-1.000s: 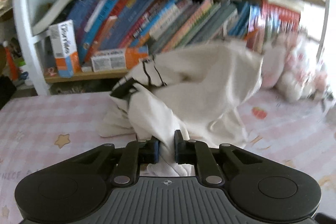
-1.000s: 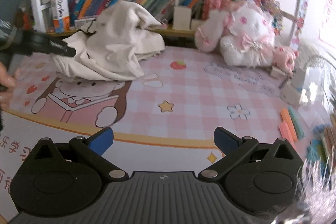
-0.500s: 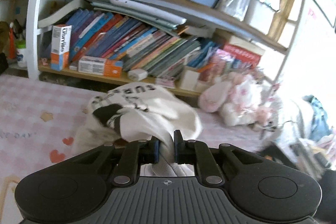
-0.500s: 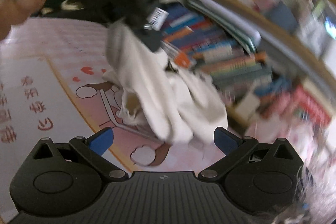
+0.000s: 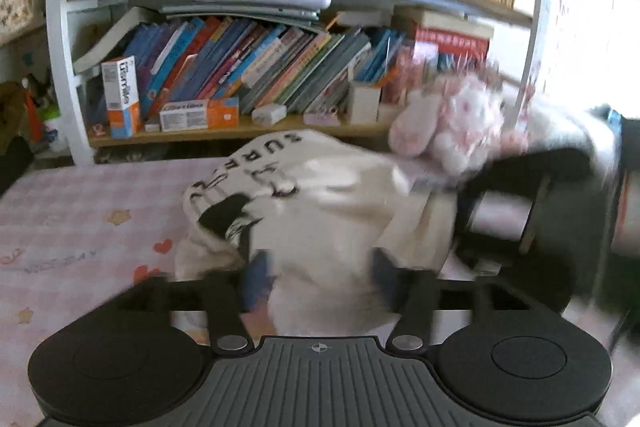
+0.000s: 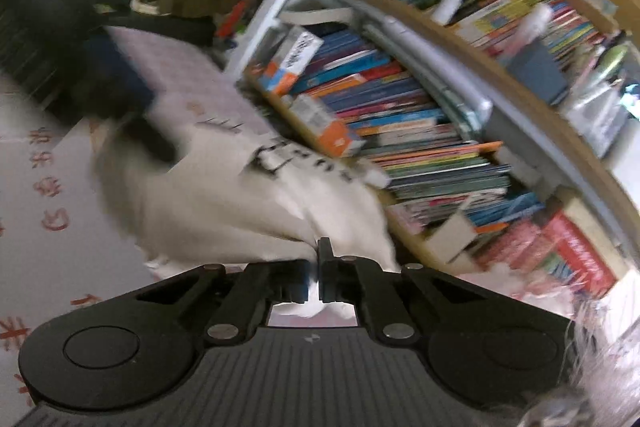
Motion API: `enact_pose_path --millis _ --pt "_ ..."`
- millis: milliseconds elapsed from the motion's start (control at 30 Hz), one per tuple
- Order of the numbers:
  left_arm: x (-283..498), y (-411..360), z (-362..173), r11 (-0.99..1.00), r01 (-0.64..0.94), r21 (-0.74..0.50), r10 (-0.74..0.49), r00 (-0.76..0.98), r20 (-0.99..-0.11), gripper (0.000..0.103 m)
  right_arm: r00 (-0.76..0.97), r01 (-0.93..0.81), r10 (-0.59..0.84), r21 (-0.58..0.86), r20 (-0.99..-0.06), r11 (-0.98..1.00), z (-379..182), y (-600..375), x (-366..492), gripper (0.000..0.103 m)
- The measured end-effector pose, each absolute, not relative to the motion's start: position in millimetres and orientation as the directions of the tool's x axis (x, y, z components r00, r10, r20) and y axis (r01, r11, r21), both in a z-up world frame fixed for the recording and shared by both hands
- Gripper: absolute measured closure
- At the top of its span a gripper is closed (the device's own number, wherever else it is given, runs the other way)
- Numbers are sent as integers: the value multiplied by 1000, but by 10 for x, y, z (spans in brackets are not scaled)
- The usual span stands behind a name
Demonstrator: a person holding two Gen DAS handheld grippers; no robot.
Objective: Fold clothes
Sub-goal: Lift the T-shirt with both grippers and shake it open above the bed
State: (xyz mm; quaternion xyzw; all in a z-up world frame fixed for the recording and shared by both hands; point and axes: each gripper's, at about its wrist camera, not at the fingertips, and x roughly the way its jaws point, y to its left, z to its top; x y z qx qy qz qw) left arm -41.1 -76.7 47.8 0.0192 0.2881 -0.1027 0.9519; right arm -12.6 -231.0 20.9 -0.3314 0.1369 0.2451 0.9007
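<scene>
A cream shirt with black lettering (image 5: 320,203) lies bunched on the pink checked table mat (image 5: 72,227). My left gripper (image 5: 320,279) is open, its blurred blue-padded fingers spread on either side of the cloth. My right gripper (image 6: 318,279) is shut on a fold of the same shirt (image 6: 240,203) and holds it up off the mat. The right gripper also shows as a dark blurred shape at the right of the left wrist view (image 5: 532,203).
A bookshelf (image 5: 280,67) full of leaning books stands behind the table. A pink and white plush toy (image 5: 452,123) sits at the back right. An orange and white box (image 5: 120,103) stands on the lower shelf. The shelf fills the right wrist view (image 6: 420,131).
My left gripper has opened and let go of the shirt. My right gripper has moved in, shut on the shirt and lifted a fold of it.
</scene>
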Motion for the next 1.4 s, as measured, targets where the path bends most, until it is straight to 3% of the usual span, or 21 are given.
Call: enact_pose_path --millis 100,300,667,900,933,967,1000,1067,1200,1300,1400 --pt "-466 -863 264 976 199 90 -118 826 -551 13 858 -508 339 -534 -386 676 329 -2382 -78 99" --pt "-401 -1034 -65 953 166 254 11 817 -576 13 872 -485 333 -537 -360 690 489 -2458 -50 99" --pt "-263 -1052 -142 959 131 250 40 815 -578 13 872 -483 329 -528 -362 699 524 -2484 -23 99" --pt "-45 -986 -158 976 115 187 20 801 -599 16 869 -484 310 -525 -386 700 505 -2524 30 99" --pt "-26 -973 -147 980 108 168 13 805 -593 19 868 -482 304 -524 -392 702 502 -2533 37 99" --pt "-6 -955 -133 984 104 146 1 810 -587 36 868 -480 297 -520 -397 707 498 -2544 40 99" --pt "20 -917 -117 989 102 110 -19 811 -585 64 868 -477 291 -516 -402 712 495 -2554 41 99" --pt "81 -806 -86 997 82 10 -59 801 -595 94 863 -481 288 -505 -414 716 490 -2569 33 99" --pt "59 -519 103 995 -16 -96 -40 835 -549 99 849 -507 308 -501 -429 701 491 -2547 -38 100" --pt "-112 -324 464 992 -82 -91 34 898 -439 99 859 -505 338 -528 -384 683 586 -2454 -150 101" --pt "-346 -191 955 988 -141 -62 118 953 -278 99 880 -473 392 -561 -268 679 830 -2333 -315 101"
